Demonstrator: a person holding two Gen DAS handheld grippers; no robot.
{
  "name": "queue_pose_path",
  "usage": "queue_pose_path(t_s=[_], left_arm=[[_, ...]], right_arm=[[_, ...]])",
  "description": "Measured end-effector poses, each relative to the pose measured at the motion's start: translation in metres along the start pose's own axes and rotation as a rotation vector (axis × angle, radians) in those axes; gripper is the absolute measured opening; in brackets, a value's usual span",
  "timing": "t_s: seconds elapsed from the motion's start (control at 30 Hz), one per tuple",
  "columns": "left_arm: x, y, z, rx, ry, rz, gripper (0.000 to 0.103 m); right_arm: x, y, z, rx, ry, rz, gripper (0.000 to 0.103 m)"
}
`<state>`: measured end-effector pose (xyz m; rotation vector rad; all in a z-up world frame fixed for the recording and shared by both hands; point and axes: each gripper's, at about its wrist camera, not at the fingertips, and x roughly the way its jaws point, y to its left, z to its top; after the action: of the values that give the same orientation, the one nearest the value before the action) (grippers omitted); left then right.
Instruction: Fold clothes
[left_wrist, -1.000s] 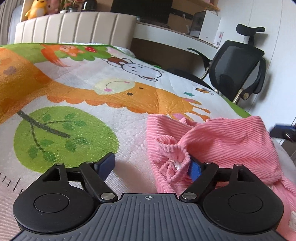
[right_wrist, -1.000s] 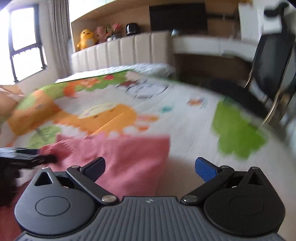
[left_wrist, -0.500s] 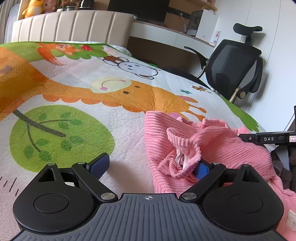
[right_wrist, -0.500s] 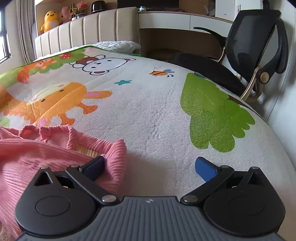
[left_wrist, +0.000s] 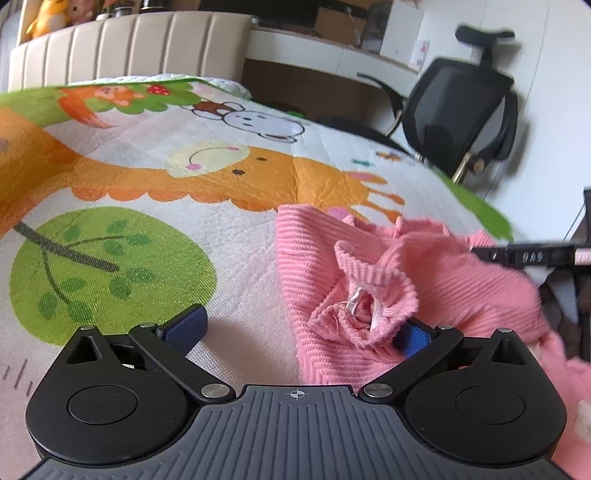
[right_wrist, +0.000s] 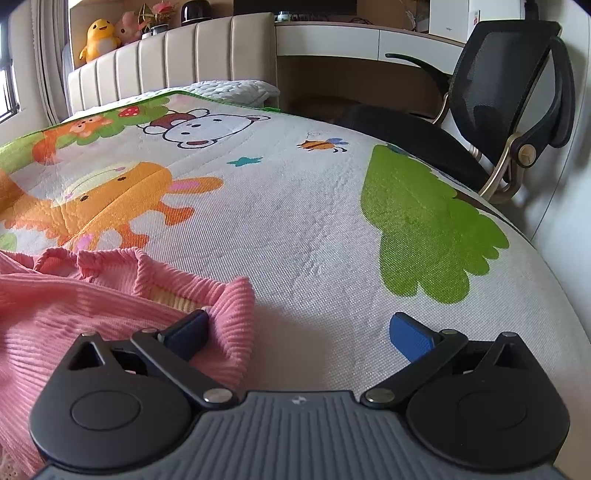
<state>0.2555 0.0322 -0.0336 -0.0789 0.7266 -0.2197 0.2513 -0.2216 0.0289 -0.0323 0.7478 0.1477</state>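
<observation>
A pink ribbed garment (left_wrist: 424, 269) lies crumpled on the cartoon-print bed cover (left_wrist: 155, 177). My left gripper (left_wrist: 295, 330) is open; a bunched cuff of the garment lies between its fingers, against the right finger (left_wrist: 412, 338). My right gripper (right_wrist: 299, 332) is open too; a corner of the garment (right_wrist: 110, 295) drapes over its left finger (right_wrist: 186, 332), and the right finger sits over bare cover. The right gripper's black body (left_wrist: 532, 254) shows at the right in the left wrist view.
A padded beige headboard (right_wrist: 170, 70) stands at the far end with plush toys (right_wrist: 98, 38) on the shelf behind. A black office chair (right_wrist: 509, 107) and a desk stand past the bed's right edge (right_wrist: 535, 243).
The right gripper swung in low onto the garment's right corner, then held. The garment sank from raised to crumpled on the bed. The left gripper crept slightly forward.
</observation>
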Motion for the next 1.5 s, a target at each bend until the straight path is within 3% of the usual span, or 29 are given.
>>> queue_pose_path(t_s=[0.07,0.17,0.3,0.37,0.43,0.53,0.57,0.73,0.8,0.87,1.0,1.07,1.13,1.2,1.3,1.33,1.37,1.43,1.5], left_arm=[[-0.002,-0.001,0.006,0.004,0.042,0.009,0.103],[-0.022,0.004,0.020,-0.062,0.018,-0.005,0.103],[-0.045,-0.009,0.038,-0.029,-0.034,-0.075,0.103],[-0.046,-0.021,0.041,0.041,-0.035,-0.055,0.103],[-0.034,-0.029,0.039,0.122,-0.003,0.029,0.103],[-0.007,-0.024,0.032,0.194,0.048,0.218,0.103],[-0.003,-0.017,0.030,0.194,0.053,0.225,0.103],[-0.019,0.009,0.042,-0.001,0.046,0.076,0.103],[-0.030,0.018,0.050,-0.101,0.033,-0.054,0.103],[-0.033,0.024,0.056,-0.185,0.018,-0.136,0.103],[-0.011,0.029,0.057,-0.259,0.026,-0.096,0.103],[0.003,0.030,0.053,-0.278,0.042,-0.078,0.103],[0.013,0.031,0.047,-0.283,0.057,-0.084,0.102],[0.019,0.026,0.041,-0.251,0.059,-0.076,0.101],[0.021,0.015,0.037,-0.183,0.044,-0.078,0.100],[0.022,0.011,0.037,-0.166,0.044,-0.082,0.094],[0.022,0.008,0.037,-0.151,0.045,-0.087,0.063],[0.021,0.002,0.038,-0.132,0.046,-0.101,0.034],[0.011,-0.001,0.040,-0.125,0.032,-0.132,0.022]], right_arm=[[-0.001,0.000,0.000,0.000,-0.002,0.000,0.103],[0.000,-0.001,0.000,0.001,-0.003,0.001,0.103],[-0.001,-0.001,0.000,0.000,-0.004,0.001,0.103],[-0.001,-0.001,0.000,-0.001,-0.004,0.001,0.103],[-0.001,-0.001,0.000,0.000,-0.005,0.000,0.103],[-0.001,-0.001,0.000,0.000,-0.005,-0.001,0.103],[-0.001,0.000,-0.001,0.000,-0.005,-0.001,0.103],[-0.005,-0.003,0.001,-0.008,-0.012,0.027,0.103],[-0.021,-0.004,0.005,-0.026,-0.065,0.081,0.103],[-0.043,-0.008,0.014,-0.016,-0.130,0.154,0.099],[-0.065,-0.008,0.030,0.014,-0.171,0.302,0.084],[-0.057,-0.001,0.032,-0.009,-0.142,0.322,0.065],[-0.036,0.007,0.031,-0.034,-0.069,0.284,0.054],[-0.018,0.013,0.027,-0.039,-0.026,0.233,0.053],[-0.004,0.016,0.019,-0.032,0.006,0.230,0.050],[-0.004,0.017,0.018,-0.038,0.002,0.231,0.043],[-0.005,0.019,0.018,-0.037,0.003,0.245,0.023],[-0.009,0.021,0.020,-0.027,0.013,0.279,0.013],[-0.027,0.022,0.022,-0.050,-0.017,0.284,0.010]])
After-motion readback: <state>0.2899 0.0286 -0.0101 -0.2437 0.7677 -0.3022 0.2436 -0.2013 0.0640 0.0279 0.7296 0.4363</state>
